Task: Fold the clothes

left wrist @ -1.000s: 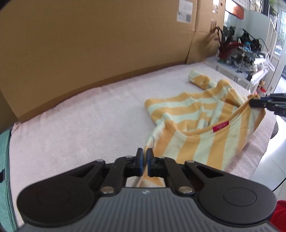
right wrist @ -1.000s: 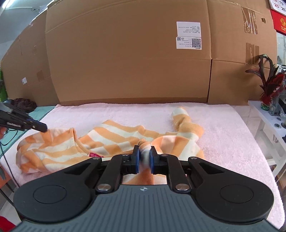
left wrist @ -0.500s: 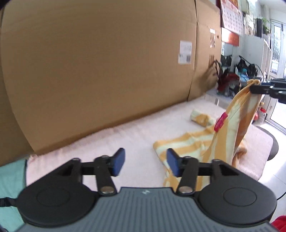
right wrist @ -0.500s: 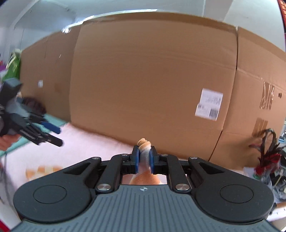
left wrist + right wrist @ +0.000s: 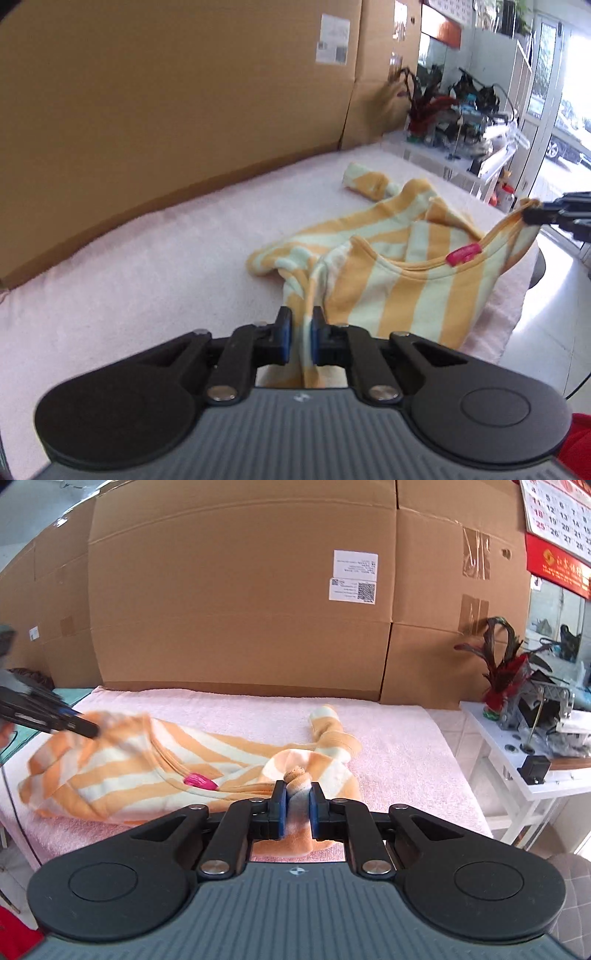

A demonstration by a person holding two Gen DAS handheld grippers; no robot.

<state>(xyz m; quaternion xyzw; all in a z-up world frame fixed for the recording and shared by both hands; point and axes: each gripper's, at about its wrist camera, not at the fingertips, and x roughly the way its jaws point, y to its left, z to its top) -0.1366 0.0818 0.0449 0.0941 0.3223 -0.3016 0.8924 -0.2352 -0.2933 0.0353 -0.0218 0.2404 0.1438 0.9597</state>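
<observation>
Left gripper (image 5: 299,338): its jaws are closing at this moment, and a bunched strip of the shirt (image 5: 402,291) is already between the blue pads (image 5: 283,341). In the right wrist view the same gripper (image 5: 92,733) is a blurred dark shape at the left edge, its tip on the cloth there.

Shirt: a striped one, orange and pale cream, lying crumpled on the pink towel (image 5: 147,266) that covers the table, in front of the cardboard wall (image 5: 166,92). One sleeve (image 5: 364,181) points away toward the cardboard. The neckline with the pink label (image 5: 463,254) faces up and sags between the two grippers.

Right gripper (image 5: 295,806): nearly closed, clamped on a rolled knot of the same shirt (image 5: 129,760) – the fabric pokes up above the pads (image 5: 280,810). From the left wrist view it (image 5: 532,214) pinches the neckline edge at the far right and lifts it a little off the towel.

Step in hand: I judge this is the taking hold of both shoulders, before any fold is made; the shirt is not yet flat.

Next move: probably to lift and pull the two held points apart, so the body hangs straight, then lay it smooth on the towel – both grips must be firm first.

Side table (image 5: 517,775): at the far right, with a plant and loose parts, well apart from the cloth.
</observation>
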